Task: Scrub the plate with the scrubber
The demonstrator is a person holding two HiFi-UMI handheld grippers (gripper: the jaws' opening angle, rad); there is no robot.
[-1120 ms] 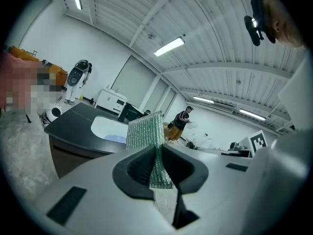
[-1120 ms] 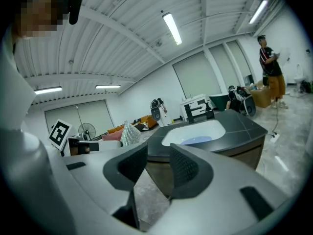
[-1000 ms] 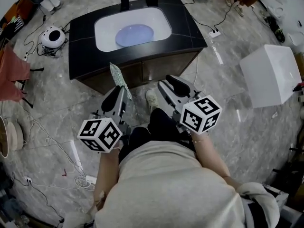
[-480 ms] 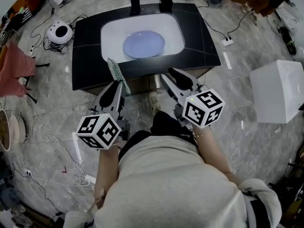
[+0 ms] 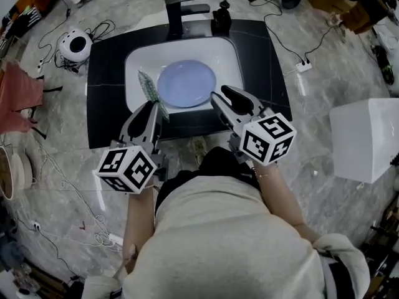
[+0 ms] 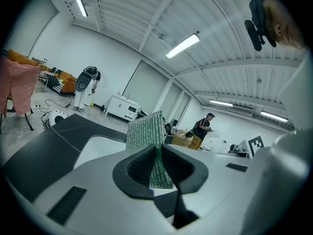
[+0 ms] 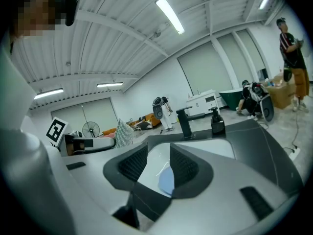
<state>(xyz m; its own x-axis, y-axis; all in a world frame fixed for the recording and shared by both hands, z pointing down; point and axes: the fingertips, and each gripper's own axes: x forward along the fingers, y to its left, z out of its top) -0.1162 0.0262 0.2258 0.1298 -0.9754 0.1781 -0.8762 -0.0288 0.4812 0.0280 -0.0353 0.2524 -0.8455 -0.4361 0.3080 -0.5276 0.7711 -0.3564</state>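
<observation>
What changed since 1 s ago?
Both grippers advanced to the sink: the left gripper now holds the scrubber over its left side, beside the plate; the right gripper reaches its front rim. Unchanged: left shut on scrubber, right open, plate in sink.

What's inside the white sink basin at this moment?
Only a pale blue plate shows in the basin. The basin floor under the plate is covered, and the scrubber in the left claw hides part of its left side.

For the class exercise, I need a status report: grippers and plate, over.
Left hand-held gripper shut on scrubber. Right hand-held gripper open, empty. Plate in sink. Nothing blocking it.
</observation>
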